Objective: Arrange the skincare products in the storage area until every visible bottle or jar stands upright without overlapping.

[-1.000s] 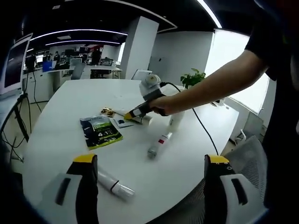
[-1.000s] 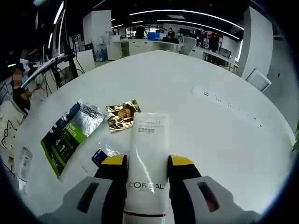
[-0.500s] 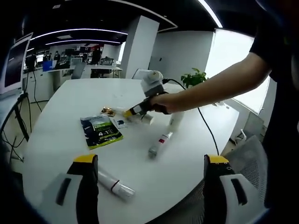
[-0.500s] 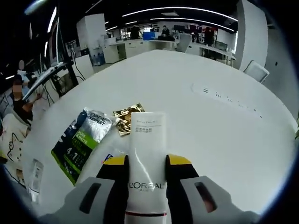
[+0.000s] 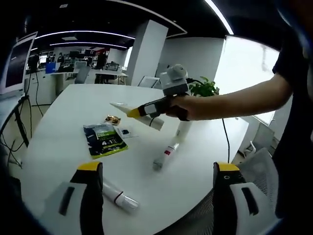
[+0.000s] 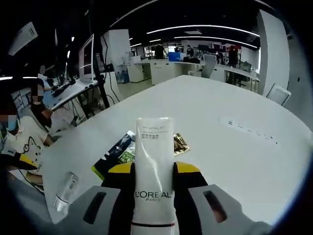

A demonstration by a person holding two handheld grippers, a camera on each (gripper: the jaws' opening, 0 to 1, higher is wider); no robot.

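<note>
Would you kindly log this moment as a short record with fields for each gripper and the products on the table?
right gripper: shut on white L'Oreal tube, held above the table
left gripper: open, holding nothing
lying flat: white tube near left jaws; slim tube mid-table
standing: white bottle
sachets: green packet; gold sachet
</note>
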